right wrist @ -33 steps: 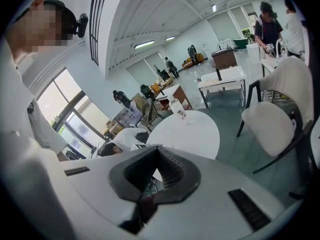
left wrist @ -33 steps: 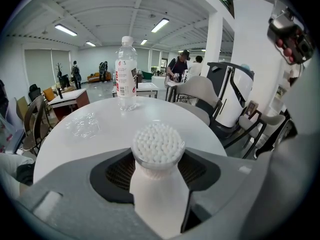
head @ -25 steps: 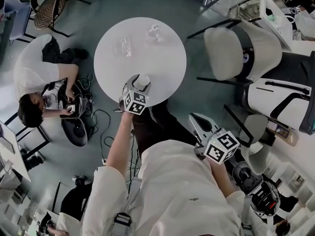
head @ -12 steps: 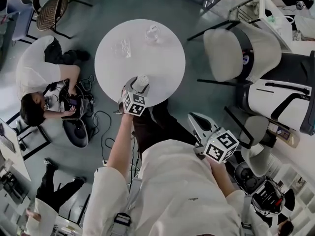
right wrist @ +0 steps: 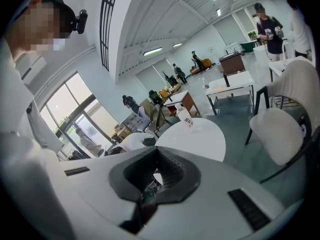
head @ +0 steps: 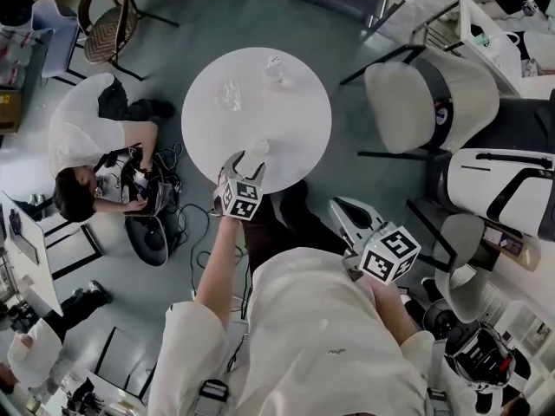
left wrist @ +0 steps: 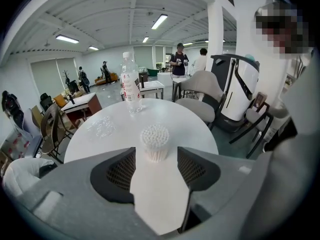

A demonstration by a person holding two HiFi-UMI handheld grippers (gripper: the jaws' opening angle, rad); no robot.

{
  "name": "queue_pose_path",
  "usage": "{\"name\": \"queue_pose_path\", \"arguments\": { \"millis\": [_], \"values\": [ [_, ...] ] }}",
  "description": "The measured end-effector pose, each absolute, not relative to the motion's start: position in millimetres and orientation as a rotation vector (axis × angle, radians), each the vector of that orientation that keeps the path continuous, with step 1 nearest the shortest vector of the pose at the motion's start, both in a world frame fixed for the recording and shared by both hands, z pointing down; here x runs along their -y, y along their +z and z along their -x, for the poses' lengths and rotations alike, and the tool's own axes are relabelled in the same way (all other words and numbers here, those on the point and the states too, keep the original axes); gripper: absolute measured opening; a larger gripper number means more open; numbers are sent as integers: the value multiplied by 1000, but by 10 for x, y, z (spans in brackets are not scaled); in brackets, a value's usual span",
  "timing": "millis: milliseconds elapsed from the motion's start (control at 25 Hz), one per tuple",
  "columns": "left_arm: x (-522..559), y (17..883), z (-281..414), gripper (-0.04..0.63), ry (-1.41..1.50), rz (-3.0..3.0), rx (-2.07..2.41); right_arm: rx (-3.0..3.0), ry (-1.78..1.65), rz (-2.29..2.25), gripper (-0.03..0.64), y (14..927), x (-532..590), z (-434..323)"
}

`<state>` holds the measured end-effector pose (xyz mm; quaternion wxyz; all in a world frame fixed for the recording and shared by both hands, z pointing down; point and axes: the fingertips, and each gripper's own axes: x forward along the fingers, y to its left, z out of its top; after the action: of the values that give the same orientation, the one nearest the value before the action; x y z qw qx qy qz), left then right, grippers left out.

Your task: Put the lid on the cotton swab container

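Observation:
The cotton swab container (head: 257, 150) stands uncovered near the front edge of the round white table (head: 286, 120), its white swab tips showing. My left gripper (head: 246, 161) is open right behind it. In the left gripper view the container (left wrist: 155, 142) sits at the mouth of the jaws (left wrist: 156, 153), narrower than the gap and touching neither pad. A clear crinkly piece, apparently the lid (head: 230, 94) (left wrist: 102, 126), lies farther back on the left. My right gripper (head: 340, 206) (right wrist: 157, 168) is shut and empty, held off the table beside my body.
A water bottle (head: 274, 68) (left wrist: 131, 86) stands at the table's far side. Pale chairs (head: 425, 94) stand to the right. A person (head: 87, 146) sits on the floor at left among cables and gear (head: 143, 198).
The head view has shifted a little, so the table sits lower and more to the right. Both grippers keep their places and jaw states. The people at the left have moved.

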<state>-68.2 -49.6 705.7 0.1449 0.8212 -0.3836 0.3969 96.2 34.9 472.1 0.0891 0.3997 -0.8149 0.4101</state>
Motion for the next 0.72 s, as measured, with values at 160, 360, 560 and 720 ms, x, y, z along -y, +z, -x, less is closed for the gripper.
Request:
{"name": "queue_pose_path", "arguments": {
  "millis": [160, 360, 560, 720],
  "values": [
    [403, 6828, 711, 261, 1112, -2370, 1163, 2475, 1202, -1172, 8, 4653, -352, -949],
    [279, 6542, 696, 256, 1063, -2370, 1224, 2532, 1184, -1153, 8, 4571, -327, -957],
    [208, 6125, 698, 238, 993, -2388, 1283, 2597, 1166, -1124, 8, 4410, -244, -889],
    [140, 5788, 637, 199, 926, -2425, 1324, 2642, 1149, -1103, 8, 4304, -207, -874]
  ]
}}
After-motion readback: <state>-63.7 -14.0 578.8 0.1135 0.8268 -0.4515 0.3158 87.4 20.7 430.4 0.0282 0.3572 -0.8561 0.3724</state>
